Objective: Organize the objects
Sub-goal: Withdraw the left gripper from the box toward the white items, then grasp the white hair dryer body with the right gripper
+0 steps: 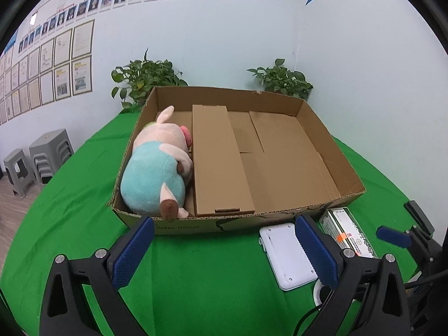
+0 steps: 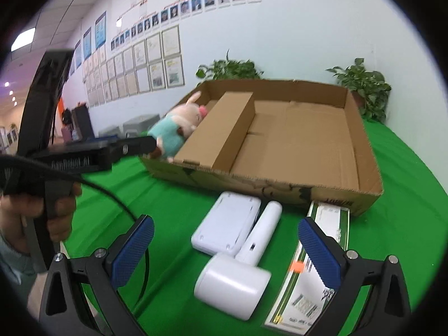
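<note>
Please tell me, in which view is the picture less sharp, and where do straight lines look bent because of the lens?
Left wrist view: sharp; the cardboard box has crisp edges, though the table edge and wall frames curve near the rim. Right wrist view: softer, with motion blur on the white dryer and the printed carton; a ceiling light glares at upper left, and the wall frames bow strongly.

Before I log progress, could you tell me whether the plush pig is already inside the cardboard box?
Inside. The plush pig lies on its side against the left wall of the cardboard box, beside a smaller carton.

Plush pig (image 1: pixel 156 165) and inner carton (image 1: pixel 218 162) fill the box's (image 1: pixel 330 145) left; right floor bare.
</note>
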Available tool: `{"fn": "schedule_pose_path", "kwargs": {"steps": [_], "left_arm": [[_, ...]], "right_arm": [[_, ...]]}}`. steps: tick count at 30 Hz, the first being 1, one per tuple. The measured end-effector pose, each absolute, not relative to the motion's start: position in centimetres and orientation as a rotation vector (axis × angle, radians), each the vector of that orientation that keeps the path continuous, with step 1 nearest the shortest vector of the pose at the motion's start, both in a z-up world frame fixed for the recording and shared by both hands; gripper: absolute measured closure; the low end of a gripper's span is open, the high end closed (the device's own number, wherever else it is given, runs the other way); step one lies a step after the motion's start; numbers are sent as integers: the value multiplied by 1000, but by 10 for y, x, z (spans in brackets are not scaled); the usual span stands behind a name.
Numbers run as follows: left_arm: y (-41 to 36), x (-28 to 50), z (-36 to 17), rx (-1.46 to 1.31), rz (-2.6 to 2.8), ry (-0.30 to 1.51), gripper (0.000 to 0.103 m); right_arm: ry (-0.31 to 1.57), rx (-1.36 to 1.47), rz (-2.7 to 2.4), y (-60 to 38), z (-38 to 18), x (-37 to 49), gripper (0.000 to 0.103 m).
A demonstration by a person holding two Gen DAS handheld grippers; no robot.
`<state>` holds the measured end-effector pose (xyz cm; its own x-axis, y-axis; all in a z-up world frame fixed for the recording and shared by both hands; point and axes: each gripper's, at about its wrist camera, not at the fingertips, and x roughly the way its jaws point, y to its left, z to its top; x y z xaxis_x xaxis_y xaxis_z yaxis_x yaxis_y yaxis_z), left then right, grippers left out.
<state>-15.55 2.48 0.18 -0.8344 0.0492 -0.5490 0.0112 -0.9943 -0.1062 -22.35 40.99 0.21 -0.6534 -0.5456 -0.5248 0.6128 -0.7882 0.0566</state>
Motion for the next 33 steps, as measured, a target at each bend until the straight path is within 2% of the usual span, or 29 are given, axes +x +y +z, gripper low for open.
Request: {"fn": "schedule_pose_path", "kwargs": {"steps": [9,10,12,16,33], "left_arm": [[25,-169,-19,-994,2860,-233,2],[25,-170,-20,-1002,2846,-237,2],[26,-174,-24,-1020,2820,-250,2],[27,-179,-31,-1045,2784,-264,2],[31,-192,-34,-1100,2636,-312,2]], "right_arm": [[351,805,-2376,394,-23,-220,5],[380,815,-2378,392,-26,-220,8],[440,848,-2372,388,-33,-221,28],[530,860,-2390,385,-41,-218,34],[560,846,-2320,396,-39,-192,35]]}}
